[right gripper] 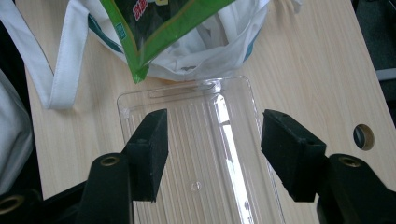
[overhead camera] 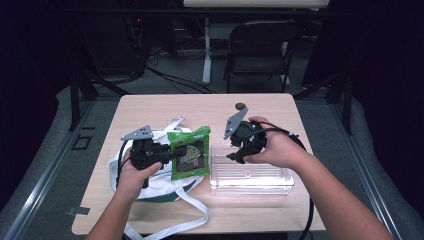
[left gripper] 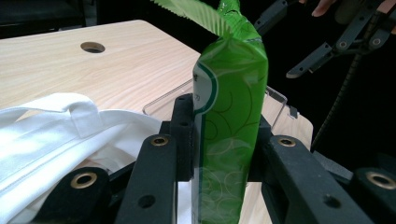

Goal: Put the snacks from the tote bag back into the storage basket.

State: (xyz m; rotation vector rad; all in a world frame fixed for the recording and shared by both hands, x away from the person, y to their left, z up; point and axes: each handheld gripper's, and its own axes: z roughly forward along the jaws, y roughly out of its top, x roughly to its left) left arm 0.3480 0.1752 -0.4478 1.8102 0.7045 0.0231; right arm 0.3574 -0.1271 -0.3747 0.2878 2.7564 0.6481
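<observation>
Surface: wooden table (overhead camera: 150, 107) in a dark room, a folding chair (overhead camera: 260, 50) behind it.
Landmark: clear plastic tray (overhead camera: 251, 180), empty, lying flat on the table's right half.
Snack packet: green foil packet (overhead camera: 189, 152) held off the table just left of the tray, above the white tote bag (overhead camera: 165, 187) that lies left of the tray.
Left gripper: left gripper (overhead camera: 172, 155) clamps the packet's edge, pads pressing both faces; jaws as narrow as the packet allows.
Right gripper: right gripper (right gripper: 212, 154) hovers directly above the tray, jaws spread wide with nothing between them.
Step in hand (judgement): packet is out of the bag; transfer toward the tray appears under way.
Next move (judgement): carry the packet rightward over the tray, lower it flat between the walls, then release; right gripper must clear the tray opening first.
</observation>
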